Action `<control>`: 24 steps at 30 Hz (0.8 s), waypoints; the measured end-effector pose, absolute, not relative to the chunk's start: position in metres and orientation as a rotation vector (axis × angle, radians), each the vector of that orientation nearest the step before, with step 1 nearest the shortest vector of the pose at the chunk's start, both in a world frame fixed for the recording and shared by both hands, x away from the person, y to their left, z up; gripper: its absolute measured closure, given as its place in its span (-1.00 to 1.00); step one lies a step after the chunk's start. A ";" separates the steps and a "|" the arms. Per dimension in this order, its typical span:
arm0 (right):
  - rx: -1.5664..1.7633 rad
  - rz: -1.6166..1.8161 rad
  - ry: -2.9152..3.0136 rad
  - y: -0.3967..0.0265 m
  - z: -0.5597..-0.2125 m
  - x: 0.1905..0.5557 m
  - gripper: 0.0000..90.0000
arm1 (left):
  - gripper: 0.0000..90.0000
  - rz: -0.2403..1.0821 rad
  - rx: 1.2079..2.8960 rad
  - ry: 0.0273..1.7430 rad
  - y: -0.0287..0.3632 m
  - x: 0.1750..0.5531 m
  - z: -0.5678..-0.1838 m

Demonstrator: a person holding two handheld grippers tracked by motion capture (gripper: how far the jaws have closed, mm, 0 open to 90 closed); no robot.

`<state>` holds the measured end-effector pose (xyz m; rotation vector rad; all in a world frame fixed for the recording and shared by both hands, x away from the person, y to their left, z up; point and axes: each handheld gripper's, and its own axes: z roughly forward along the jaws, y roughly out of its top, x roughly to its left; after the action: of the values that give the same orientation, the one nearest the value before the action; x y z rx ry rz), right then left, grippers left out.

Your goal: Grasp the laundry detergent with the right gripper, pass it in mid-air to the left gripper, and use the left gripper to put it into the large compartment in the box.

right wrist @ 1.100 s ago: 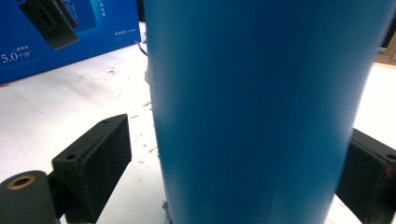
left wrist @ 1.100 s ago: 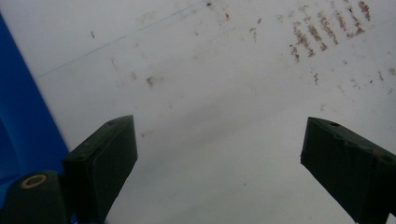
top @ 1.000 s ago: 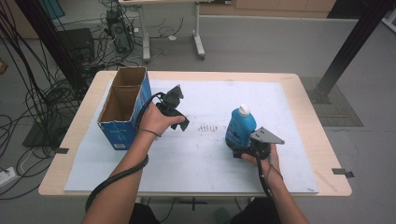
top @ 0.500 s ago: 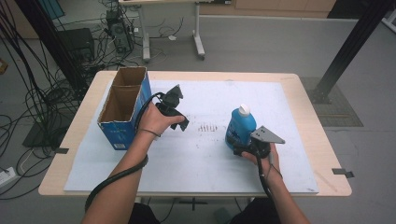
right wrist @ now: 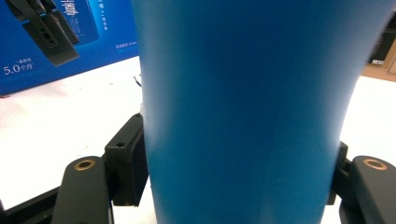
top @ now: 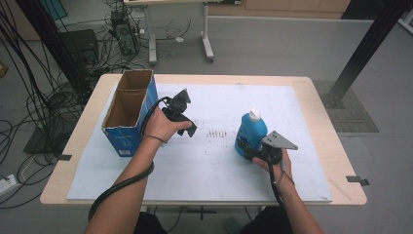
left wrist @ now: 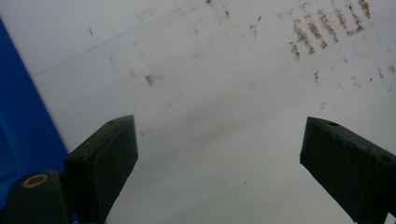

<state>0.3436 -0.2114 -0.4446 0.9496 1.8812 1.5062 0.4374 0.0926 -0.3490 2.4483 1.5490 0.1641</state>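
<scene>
The right hand-held gripper (top: 247, 152) has just been closing its jaws, and its pads now press both flanks of the tall blue plastic bottle with a white cap (top: 251, 131), standing upright on the white-covered worktop (top: 292, 122); a lift looks ready. Well off to its side, the left hand-held gripper (top: 187, 130) hangs wide and empty beside the open blue cardboard box (top: 127, 141).

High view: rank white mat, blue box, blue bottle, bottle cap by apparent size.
1. White mat, covering most of the table.
2. Blue box, open-topped.
3. Blue bottle, upright, with the right gripper closed on its base.
4. Bottle cap, smallest by far.
No near ties in this view.
</scene>
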 end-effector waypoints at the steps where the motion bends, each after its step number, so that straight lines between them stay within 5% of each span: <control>1: 0.950 1.506 1.881 -0.211 -0.445 0.344 -0.28 | -0.74 0.162 2.450 1.549 0.093 0.437 -0.349; 24: 0.945 1.497 1.882 -0.211 -0.444 0.343 -0.08 | -0.74 0.167 2.448 1.553 0.093 0.438 -0.348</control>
<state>0.3425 -0.2107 -0.4442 0.9452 1.8821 1.4968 0.4385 0.0927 -0.3484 2.4480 1.5527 0.1667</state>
